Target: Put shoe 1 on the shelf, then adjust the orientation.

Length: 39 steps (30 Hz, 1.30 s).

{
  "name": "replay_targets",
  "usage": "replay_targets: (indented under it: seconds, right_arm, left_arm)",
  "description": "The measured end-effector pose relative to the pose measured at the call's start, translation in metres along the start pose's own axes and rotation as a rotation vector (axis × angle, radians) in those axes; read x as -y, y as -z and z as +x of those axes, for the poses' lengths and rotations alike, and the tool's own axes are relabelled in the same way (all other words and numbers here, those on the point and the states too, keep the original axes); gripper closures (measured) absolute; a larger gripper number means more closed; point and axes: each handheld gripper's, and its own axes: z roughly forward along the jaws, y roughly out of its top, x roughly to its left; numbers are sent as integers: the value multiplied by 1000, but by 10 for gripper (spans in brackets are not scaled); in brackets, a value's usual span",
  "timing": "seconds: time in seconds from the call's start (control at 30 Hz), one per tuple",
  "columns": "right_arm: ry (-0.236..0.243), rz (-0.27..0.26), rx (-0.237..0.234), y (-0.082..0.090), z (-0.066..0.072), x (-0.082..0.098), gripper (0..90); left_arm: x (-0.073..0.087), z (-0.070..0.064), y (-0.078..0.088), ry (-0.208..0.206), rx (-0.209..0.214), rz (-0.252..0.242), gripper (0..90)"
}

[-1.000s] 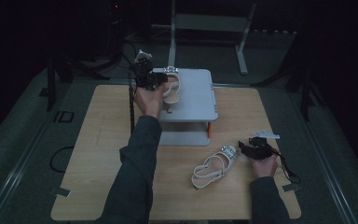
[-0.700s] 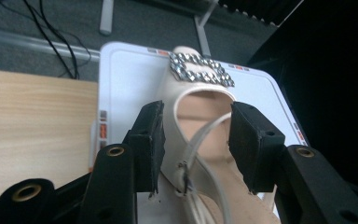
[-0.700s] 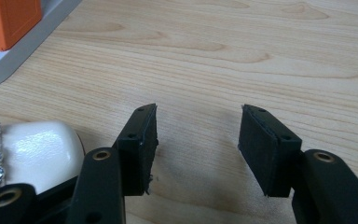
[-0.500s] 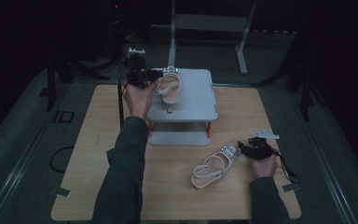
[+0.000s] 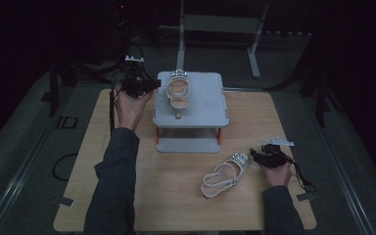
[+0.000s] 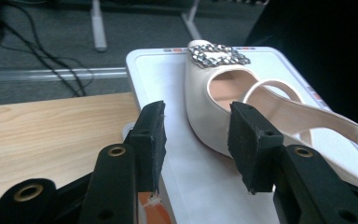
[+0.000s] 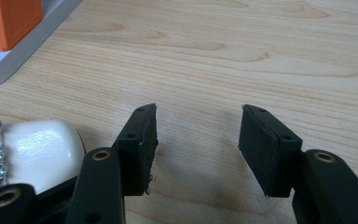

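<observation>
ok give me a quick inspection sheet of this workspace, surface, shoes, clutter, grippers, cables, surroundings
surface: light wooden table, bare apart from the job's things.
job's things: one white sandal with a jewelled buckle lies on top of the grey stand; its pair, the second sandal, lies on the table in front of the stand.
clutter: nothing seen.
grippers: left gripper open beside the stand's left edge, sandal toe just past its jaws, nothing gripped; right gripper open over bare wood, next to the second sandal's toe.
cables: one trails from each gripper; more lie on the floor beyond the table.
surroundings: dark room, grey floor, metal frame legs behind the table.
</observation>
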Motion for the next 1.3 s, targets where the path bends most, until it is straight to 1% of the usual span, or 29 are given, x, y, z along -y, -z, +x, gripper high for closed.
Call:
replay_targets:
  seconds: [0.13,0.2,0.27,0.3,0.4,0.43,0.47,0.53,0.57,0.6,0.67,0.8,0.83,0.9,0.93,0.97,1.03,1.07,1.1,1.13,1.2,1.3]
  right_arm:
    - [0,-2,-3,1,0,0,463]
    - [-3,-2,-7,2,0,0,461]
    - [-1,-8,-9,3,1,-1,461]
    - [0,-11,-10,3,1,-1,461]
    - [3,-6,-15,4,2,-2,460]
    - [3,-6,-15,4,2,-2,460]
    - [8,-7,-17,5,4,-2,460]
    - [11,-11,-19,6,5,-3,460]
    - [11,-11,-19,6,5,-3,460]
    - [15,-15,-20,8,6,-2,460]
    - [16,-13,-21,9,7,-2,460]
    - [22,-12,-22,10,8,-2,460]
    - [28,-11,-34,11,10,-2,460]
    - [45,-2,-36,10,14,-1,459]
    - [50,-1,-39,10,15,0,467]
    - [59,-1,-28,11,18,0,470]
    - [64,-3,-20,13,19,0,470]
    - [64,-3,-20,13,19,0,470]
    - [56,-18,-34,19,18,0,452]
    - [53,-26,-39,21,18,0,451]
    - [48,-38,-53,27,19,-2,442]
    - [50,-48,-85,36,24,-2,424]
  left_arm:
    - [8,6,2,-26,-9,21,565]
    - [11,8,3,-60,-28,33,555]
    - [14,11,5,-63,2,28,554]
    - [16,13,6,-67,6,24,554]
    - [22,17,7,-92,2,37,552]
    - [22,17,7,-92,2,37,546]
    - [27,21,8,-101,-1,37,546]
    - [32,25,9,-95,3,39,546]
    - [32,25,9,-95,3,39,546]
    - [36,30,10,-96,-1,46,546]
    - [41,32,10,-110,-14,51,546]
    - [48,36,9,-97,-10,55,546]
    - [58,40,4,-97,-16,62,546]
    - [65,41,1,-103,-20,64,546]
    - [69,42,-1,-111,-35,72,546]
    - [72,43,-2,-121,-42,73,546]
    - [79,47,-2,-108,-41,71,546]
    - [79,47,-2,-108,-41,71,543]
    - [86,51,-2,-97,-51,61,544]
    - [86,51,-2,-97,-51,61,544]
    - [99,58,-4,-71,-49,60,544]
    - [114,61,-7,-71,-56,71,544]
